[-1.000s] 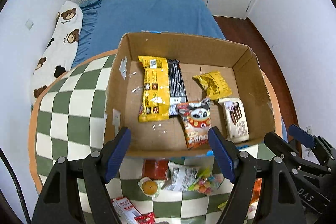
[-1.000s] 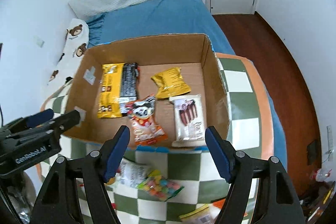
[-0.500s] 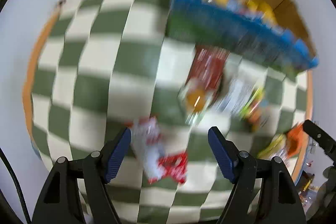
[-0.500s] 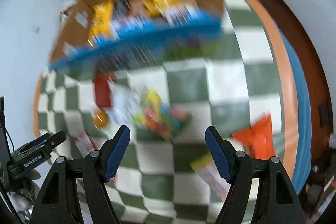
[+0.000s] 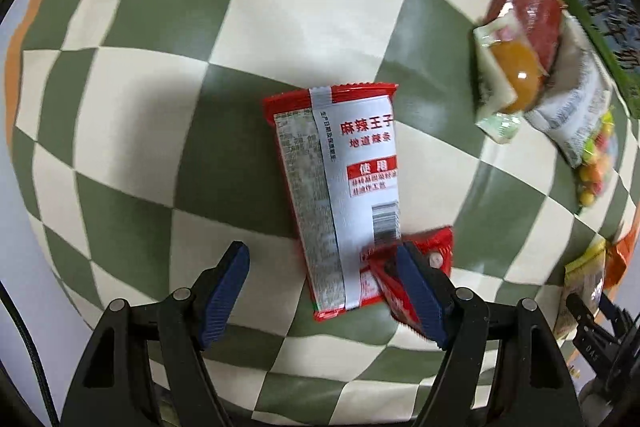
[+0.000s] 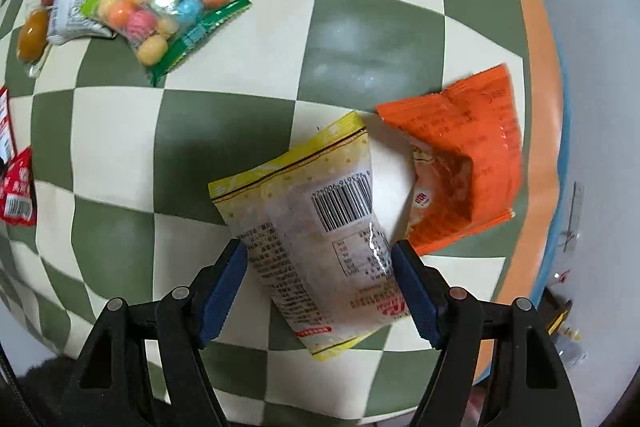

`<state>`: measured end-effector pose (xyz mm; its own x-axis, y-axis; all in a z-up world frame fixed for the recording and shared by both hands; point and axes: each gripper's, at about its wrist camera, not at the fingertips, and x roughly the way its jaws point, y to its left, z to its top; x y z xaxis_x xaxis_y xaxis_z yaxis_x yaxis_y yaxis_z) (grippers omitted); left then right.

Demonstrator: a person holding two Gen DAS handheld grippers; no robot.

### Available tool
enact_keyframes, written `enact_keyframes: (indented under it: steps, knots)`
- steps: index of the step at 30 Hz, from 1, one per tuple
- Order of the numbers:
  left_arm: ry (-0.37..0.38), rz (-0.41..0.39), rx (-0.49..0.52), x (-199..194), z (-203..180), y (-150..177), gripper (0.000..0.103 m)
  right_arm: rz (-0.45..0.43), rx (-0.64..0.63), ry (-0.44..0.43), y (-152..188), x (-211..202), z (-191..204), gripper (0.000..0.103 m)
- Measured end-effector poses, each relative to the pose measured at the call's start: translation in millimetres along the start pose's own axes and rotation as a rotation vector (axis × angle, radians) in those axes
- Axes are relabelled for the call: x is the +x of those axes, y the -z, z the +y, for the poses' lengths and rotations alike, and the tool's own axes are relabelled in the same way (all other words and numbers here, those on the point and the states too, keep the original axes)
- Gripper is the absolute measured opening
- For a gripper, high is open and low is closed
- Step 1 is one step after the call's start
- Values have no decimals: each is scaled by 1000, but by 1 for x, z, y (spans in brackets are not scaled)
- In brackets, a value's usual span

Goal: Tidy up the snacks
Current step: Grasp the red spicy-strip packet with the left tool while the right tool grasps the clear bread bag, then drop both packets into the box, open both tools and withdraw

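Your right tongs (image 6: pixel 320 283) stand apart astride the yellow snack packet (image 6: pixel 320 239) on the tabletop (image 6: pixel 240 131), its long axis toward 11 o'clock; left tongs (image 5: pixel 324 291) apart too, red-and-white packet (image 5: pixel 344 187) at 12.

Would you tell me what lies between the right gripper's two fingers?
In the right wrist view, a yellow-edged translucent snack packet lies between the open right gripper's blue fingers.
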<state>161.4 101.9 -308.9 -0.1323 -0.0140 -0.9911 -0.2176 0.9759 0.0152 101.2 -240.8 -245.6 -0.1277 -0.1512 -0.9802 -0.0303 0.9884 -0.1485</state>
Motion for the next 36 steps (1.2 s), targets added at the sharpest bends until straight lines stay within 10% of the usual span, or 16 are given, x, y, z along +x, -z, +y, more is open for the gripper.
enact_keyframes:
  steps: [10, 14, 22, 26, 36]
  knots:
    - [27, -117, 163, -2, -54, -15, 66, 3, 370, -470, 9, 6, -27, 62]
    - [33, -101, 196, -1, -66, -18, 66, -29, 273, -401, 7, -6, -17, 84]
    - [26, -22, 177, 15, -49, -3, 67, -1, -36, -232, 4, 2, 42, 89]
    - [-38, -37, 208, 18, -59, -4, 67, 15, -6, -149, 8, 20, 54, 70]
    - [-51, -106, 191, 5, -64, 7, 42, -45, 183, -275, 6, 6, 28, 54]
